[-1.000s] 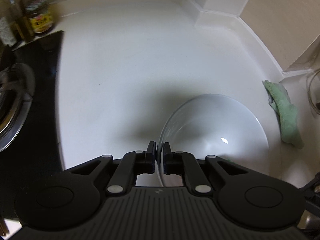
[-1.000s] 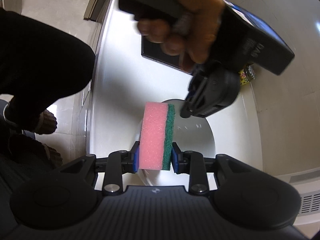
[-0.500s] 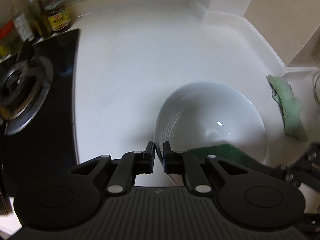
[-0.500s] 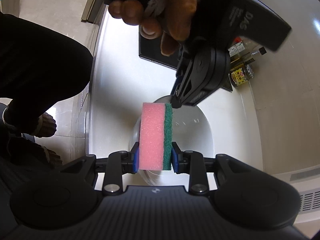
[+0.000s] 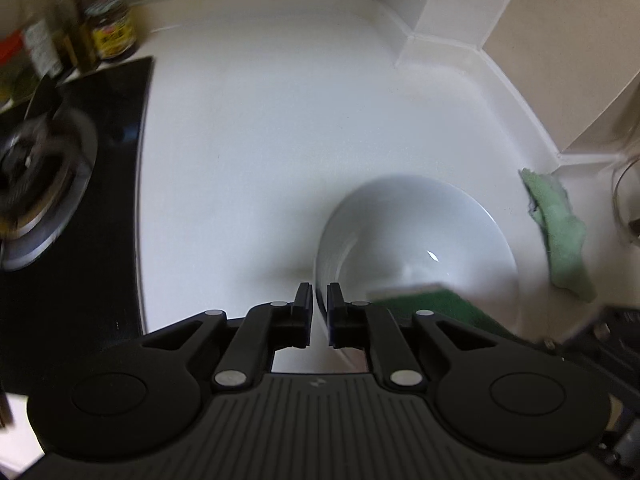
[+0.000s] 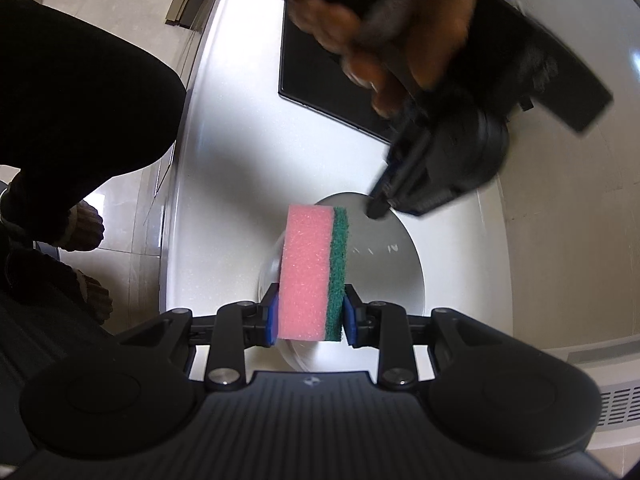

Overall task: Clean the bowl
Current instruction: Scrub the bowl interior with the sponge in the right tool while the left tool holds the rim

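Bowl [image 5: 416,236], white and glossy, sits on a pale kitchen counter [image 5: 260,128] beside a black cooktop [image 5: 80,240], pinched at its near rim by the left gripper [image 5: 319,304], whose jaws stand nearly closed with one finger inside the wall and one outside. The smooth glazed surface suggests a stiff, fairly heavy and breakable dish that would likely turn slippery once wet, so the thin rim looks like the sensible place to grip, as done here, with steady but not crushing pressure. The right gripper [image 6: 308,316] has its jaws clamped on a sponge [image 6: 312,272], pink foam on one side and green scouring layer on the other, standing on end between the blue pads and reaching down into the bowl; its green face shows at the bowl's near inner wall in the left wrist view. The sponge appears soft and light, likely to compress under load. Seen from the right wrist camera, the person's left hand [image 6: 384,20] wraps the left gripper's handle from above, angling the tool steeply downward to the far rim, while the right gripper points forward and down over the bowl's opening. A crumpled green cloth [image 5: 560,232] lies just beside the bowl, and jars [image 5: 112,32] stand at the counter's back corner.
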A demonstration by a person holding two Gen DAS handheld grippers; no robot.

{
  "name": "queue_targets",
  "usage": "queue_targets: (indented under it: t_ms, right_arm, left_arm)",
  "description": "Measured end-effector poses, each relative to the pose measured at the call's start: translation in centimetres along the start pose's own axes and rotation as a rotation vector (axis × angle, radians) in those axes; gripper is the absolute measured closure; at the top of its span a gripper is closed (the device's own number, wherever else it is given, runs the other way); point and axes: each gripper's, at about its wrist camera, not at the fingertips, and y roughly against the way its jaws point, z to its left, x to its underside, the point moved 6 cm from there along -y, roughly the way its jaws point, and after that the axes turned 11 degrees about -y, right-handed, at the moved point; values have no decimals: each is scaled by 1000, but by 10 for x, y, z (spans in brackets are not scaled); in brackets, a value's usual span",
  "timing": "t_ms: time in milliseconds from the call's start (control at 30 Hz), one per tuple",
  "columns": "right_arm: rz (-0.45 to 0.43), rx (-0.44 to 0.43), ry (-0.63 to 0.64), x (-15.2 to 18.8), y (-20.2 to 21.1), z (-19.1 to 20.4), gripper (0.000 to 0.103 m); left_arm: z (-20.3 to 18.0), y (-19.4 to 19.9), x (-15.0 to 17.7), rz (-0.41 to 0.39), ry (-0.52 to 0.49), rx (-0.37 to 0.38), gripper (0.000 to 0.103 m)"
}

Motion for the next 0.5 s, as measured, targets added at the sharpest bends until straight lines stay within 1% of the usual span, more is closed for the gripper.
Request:
queue_targets:
  t_ms: [67,200,267,333,433,500]
  right_arm:
    - [-1,1,2,0,0,0,77]
    - [0,3,10,-2,-1,1,77]
    - [-2,0,4,-3,-1,1,77]
    - [-3,-4,1,-4,-2,1,77]
    - [10,-18,23,1,-1,1,76]
    - [19,-23,13,4,-2,-2,76]
  left_arm:
    - [-2,-1,2,-6,-10,-12,95]
    - [-2,-10,-6,24,-17,-7,95]
    - [-4,-14,-11,27,-55,-7,97]
    - [-8,-20,-21,38,-116,-6,97]
    - [-6,-28,-35,47,-114,32,98]
    - [-4,-31,-39,54,-95,54,97]
